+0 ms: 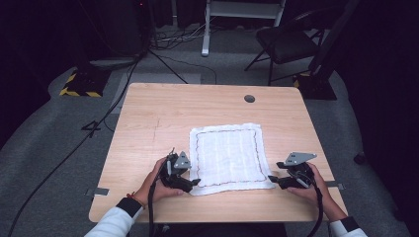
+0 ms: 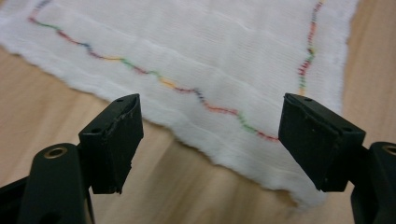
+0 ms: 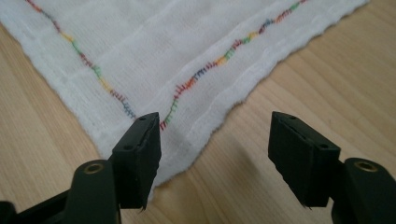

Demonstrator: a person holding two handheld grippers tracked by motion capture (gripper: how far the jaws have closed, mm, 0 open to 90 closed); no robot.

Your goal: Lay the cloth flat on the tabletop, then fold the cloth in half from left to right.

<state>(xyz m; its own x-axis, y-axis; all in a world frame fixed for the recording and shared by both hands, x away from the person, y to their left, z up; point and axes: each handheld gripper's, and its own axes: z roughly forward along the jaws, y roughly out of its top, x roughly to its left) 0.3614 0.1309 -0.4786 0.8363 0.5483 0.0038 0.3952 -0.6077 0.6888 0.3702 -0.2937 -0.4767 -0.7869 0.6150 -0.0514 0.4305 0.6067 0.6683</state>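
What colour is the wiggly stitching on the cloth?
Rainbow-coloured wavy stitching on the white cloth; right gripper view.

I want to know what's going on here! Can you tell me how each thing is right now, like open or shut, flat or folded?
white cloth: spread flat on the table, unfolded, not held.
left gripper: open, jaws at the cloth's near left corner, not gripping it.
right gripper: open, jaws at the cloth's near right corner, not gripping it.
table: wooden top, bears the cloth.
chair: upright, unoccupied, beyond the table.
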